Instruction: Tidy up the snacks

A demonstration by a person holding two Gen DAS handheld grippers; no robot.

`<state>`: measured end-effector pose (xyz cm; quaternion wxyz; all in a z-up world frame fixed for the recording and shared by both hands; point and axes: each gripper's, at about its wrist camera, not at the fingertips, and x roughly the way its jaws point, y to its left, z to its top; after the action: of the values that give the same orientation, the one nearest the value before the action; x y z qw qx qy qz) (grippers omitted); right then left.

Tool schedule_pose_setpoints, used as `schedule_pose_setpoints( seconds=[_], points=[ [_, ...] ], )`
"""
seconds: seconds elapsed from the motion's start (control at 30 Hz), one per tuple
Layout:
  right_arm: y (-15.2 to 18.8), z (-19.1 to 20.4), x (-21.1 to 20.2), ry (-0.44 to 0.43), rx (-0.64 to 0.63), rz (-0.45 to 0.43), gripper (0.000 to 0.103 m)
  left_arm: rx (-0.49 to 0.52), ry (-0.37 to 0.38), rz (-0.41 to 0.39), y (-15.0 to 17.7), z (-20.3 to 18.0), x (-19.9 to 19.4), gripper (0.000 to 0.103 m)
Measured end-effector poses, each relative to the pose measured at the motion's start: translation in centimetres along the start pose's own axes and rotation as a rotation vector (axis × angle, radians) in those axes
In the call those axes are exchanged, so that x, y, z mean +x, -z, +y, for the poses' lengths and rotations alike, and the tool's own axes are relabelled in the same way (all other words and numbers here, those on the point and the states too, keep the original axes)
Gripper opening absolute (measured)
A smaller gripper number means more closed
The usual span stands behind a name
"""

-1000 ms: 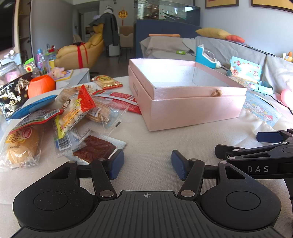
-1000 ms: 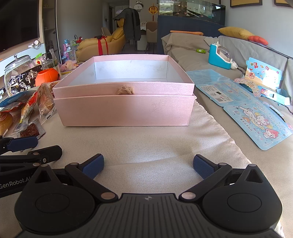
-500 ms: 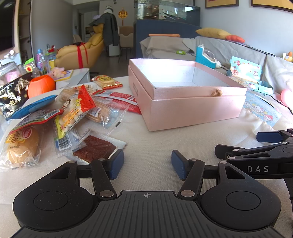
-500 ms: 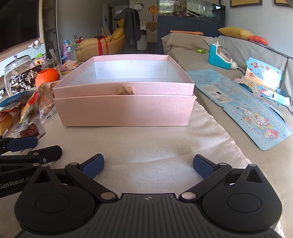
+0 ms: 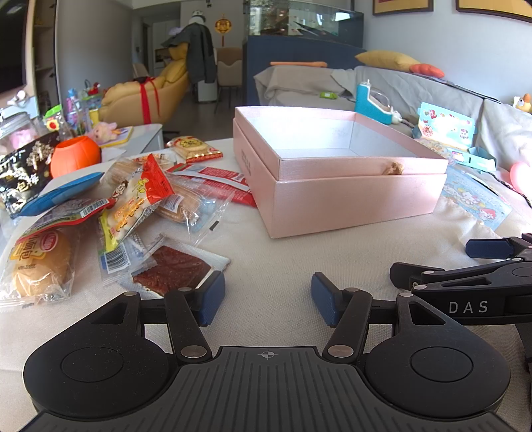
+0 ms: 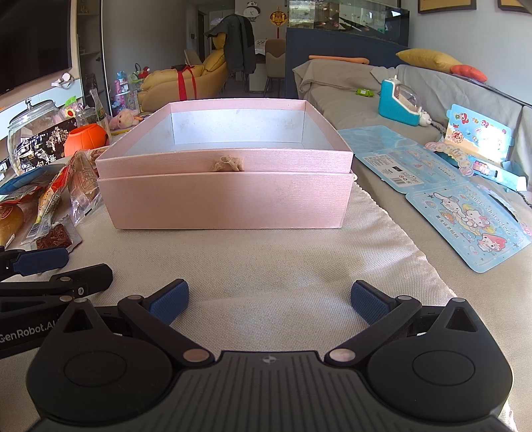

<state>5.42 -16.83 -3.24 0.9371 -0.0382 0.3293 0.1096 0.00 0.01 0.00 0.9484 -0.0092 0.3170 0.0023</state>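
The jaws of both the left gripper [image 5: 267, 299] and the right gripper [image 6: 268, 300] are held apart with nothing between them, the right wider. The pink box [image 6: 226, 186] is seen empty in the middle of the cloth, and the snack packets [image 5: 133, 206] are heaped to its left, none yet inside. The first pick appears not yet begun. The dried meat packet [image 5: 173, 270], just beside the left gripper, is judged the nearest candidate; a low, flat approach would be needed.

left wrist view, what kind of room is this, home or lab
Most likely a home living room: a grey sofa with a yellow cushion, a fish tank behind it, and a yellow armchair further back.
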Motion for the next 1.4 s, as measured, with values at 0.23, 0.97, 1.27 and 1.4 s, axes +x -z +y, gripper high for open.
schedule_pose_setpoints(
  seconds=[0.23,0.97,1.27,1.4],
  points=[
    [0.0,0.0,0.0,0.0,0.0,0.0,0.103,0.002,-0.001,0.0,0.0,0.0,0.0,0.063],
    [-1.3,0.1,0.4,-0.033,-0.031,0.13,0.103,-0.068,0.119,0.018,-0.5,4.3,-2.3,0.06],
    [-3.5,3.5,0.1,-0.197,-0.094,0.088,0.101,-0.175,0.1,-0.013,-2.0,10.8,-5.2,0.06],
    [-6.1,7.8,1.0,-0.277,-0.128,0.042,0.101,-0.217,0.047,-0.015,-1.8,13.1,-6.2,0.06]
  ],
)
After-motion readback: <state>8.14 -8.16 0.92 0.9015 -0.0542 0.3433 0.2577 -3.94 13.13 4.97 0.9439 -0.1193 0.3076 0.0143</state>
